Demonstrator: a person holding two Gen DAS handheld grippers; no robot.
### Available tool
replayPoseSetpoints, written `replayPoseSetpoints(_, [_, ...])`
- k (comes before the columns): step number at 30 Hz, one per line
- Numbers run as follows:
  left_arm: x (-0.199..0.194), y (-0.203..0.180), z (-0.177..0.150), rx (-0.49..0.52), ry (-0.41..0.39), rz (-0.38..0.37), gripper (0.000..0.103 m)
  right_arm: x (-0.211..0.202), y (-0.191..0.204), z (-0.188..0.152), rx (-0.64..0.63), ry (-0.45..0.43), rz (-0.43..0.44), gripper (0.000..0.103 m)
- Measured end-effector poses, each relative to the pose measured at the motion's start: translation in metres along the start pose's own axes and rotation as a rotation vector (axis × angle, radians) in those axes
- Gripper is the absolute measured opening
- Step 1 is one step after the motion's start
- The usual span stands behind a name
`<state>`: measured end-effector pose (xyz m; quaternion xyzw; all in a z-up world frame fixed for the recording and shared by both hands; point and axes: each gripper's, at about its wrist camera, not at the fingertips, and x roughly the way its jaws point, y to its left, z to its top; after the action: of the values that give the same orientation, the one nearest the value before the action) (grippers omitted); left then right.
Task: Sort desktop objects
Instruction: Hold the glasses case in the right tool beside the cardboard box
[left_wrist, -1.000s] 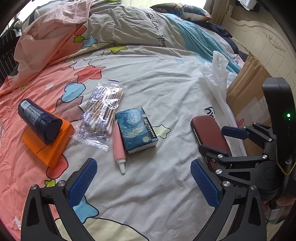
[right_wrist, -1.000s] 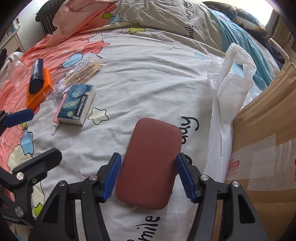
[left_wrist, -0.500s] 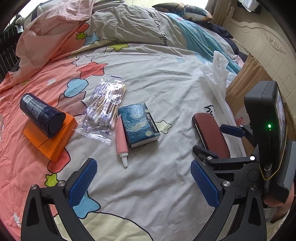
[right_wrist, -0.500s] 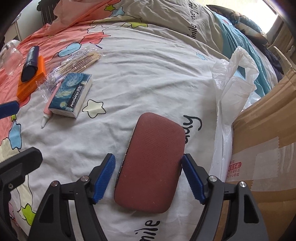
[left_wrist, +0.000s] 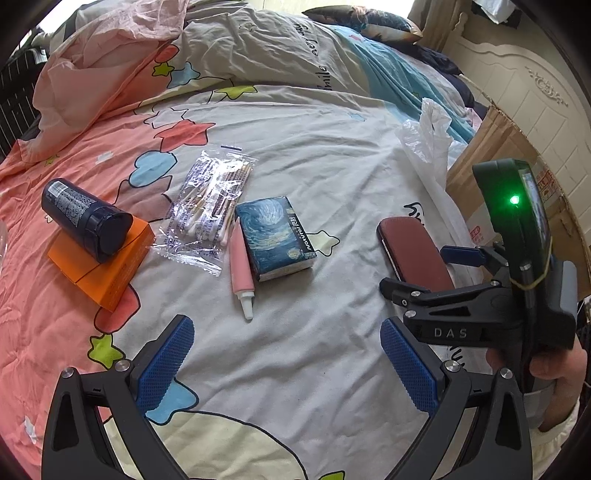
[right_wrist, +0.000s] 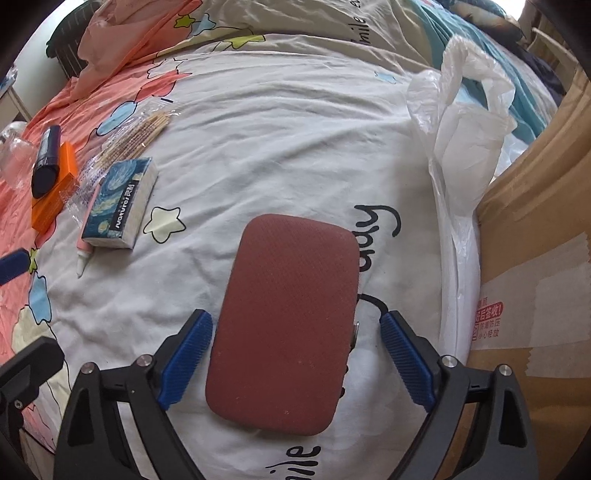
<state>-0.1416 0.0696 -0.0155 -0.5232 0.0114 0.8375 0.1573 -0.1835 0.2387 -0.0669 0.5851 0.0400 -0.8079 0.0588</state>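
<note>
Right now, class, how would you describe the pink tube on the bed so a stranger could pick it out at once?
Start at the cartoon-print bedspread and find the cluster of small items on its left half. There, the pink tube lies squeezed between the clear bag of cotton swabs and the blue swirl-patterned tissue pack. It is the only slim pink item, with a white pointed cap.

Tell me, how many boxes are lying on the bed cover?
2. The orange box lies at the left under the dark bottle; the blue swirly box lies in the middle beside the pink tube. Others may be hidden.
</note>
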Motion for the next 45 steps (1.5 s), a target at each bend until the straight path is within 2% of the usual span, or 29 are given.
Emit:
replayPoseSetpoints(1, [-0.001, 0.000, -0.001, -0.001, -0.001, -0.002, 0.103, 0.002, -0.003, 0.001, 0.006, 0.002, 0.014, 0.103])
replayPoseSetpoints(8, [-0.006, 0.001, -0.005, -0.004, -0.008, -0.012, 0.103, -0.001, -0.001, -0.005, -0.012, -0.044, 0.013, 0.101])
replayPoseSetpoints(9, [-0.007, 0.001, -0.005, -0.004, -0.008, -0.013, 0.103, -0.002, -0.001, -0.006, -0.016, -0.051, 0.014, 0.099])
replayPoseSetpoints(10, [-0.007, 0.001, -0.006, -0.003, -0.007, -0.012, 0.103, -0.005, 0.001, -0.008, -0.026, -0.064, 0.021, 0.090])
replayPoseSetpoints(11, [-0.007, 0.001, -0.007, -0.003, -0.007, -0.011, 0.103, -0.007, 0.003, -0.010, -0.035, -0.066, 0.034, 0.075])
replayPoseSetpoints(12, [-0.008, 0.001, -0.007, -0.003, -0.007, -0.009, 0.103, -0.010, 0.005, -0.011, -0.044, -0.068, 0.048, 0.068])
replayPoseSetpoints(19, [-0.010, 0.006, -0.009, -0.020, -0.006, -0.013, 0.103, -0.028, 0.012, -0.019, -0.039, -0.078, 0.156, 0.068])
replayPoseSetpoints(22, [-0.010, 0.009, -0.008, -0.024, -0.005, -0.002, 0.103, -0.041, 0.011, -0.021, -0.028, -0.100, 0.185, 0.063])
replayPoseSetpoints(23, [-0.010, 0.010, -0.006, -0.030, -0.004, 0.002, 0.103, -0.045, 0.011, -0.021, -0.024, -0.105, 0.188, 0.059])
replayPoseSetpoints(24, [-0.010, 0.012, -0.006, -0.035, -0.005, 0.002, 0.103, -0.049, 0.010, -0.020, -0.020, -0.111, 0.191, 0.048])
replayPoseSetpoints(25, [-0.009, 0.013, -0.005, -0.043, -0.005, 0.001, 0.103, -0.049, 0.009, -0.019, -0.014, -0.105, 0.185, 0.024])
replayPoseSetpoints(26, [-0.009, 0.014, -0.004, -0.049, -0.005, -0.004, 0.103, -0.046, 0.008, -0.017, -0.013, -0.082, 0.199, 0.024])
replayPoseSetpoints(29, [-0.010, 0.012, -0.004, -0.047, -0.007, -0.017, 0.103, -0.036, 0.007, -0.016, -0.025, -0.042, 0.188, 0.024])
replayPoseSetpoints(31, [-0.010, 0.010, -0.004, -0.042, -0.007, -0.016, 0.103, -0.032, 0.002, -0.016, 0.012, -0.037, 0.224, 0.027])
replayPoseSetpoints(34, [-0.009, 0.009, -0.004, -0.035, -0.002, -0.007, 0.103, -0.026, -0.001, -0.019, 0.036, -0.004, 0.284, 0.040])
replayPoseSetpoints(36, [-0.008, 0.008, -0.005, -0.032, 0.000, -0.006, 0.103, -0.026, 0.001, -0.021, 0.034, -0.001, 0.292, 0.044])
replayPoseSetpoints(38, [-0.007, 0.007, -0.005, -0.029, 0.002, -0.008, 0.103, -0.027, 0.007, -0.024, 0.015, 0.006, 0.292, 0.055])
replayPoseSetpoints(39, [-0.006, 0.006, -0.005, -0.027, 0.003, -0.008, 0.103, -0.027, 0.011, -0.025, 0.007, 0.005, 0.286, 0.057])
replayPoseSetpoints(43, [-0.006, 0.006, -0.007, -0.025, 0.005, -0.014, 0.103, -0.030, 0.028, -0.030, -0.041, 0.005, 0.252, 0.078])
replayPoseSetpoints(45, [-0.006, 0.006, -0.007, -0.027, 0.004, -0.015, 0.103, -0.029, 0.037, -0.033, -0.069, 0.003, 0.206, 0.080])
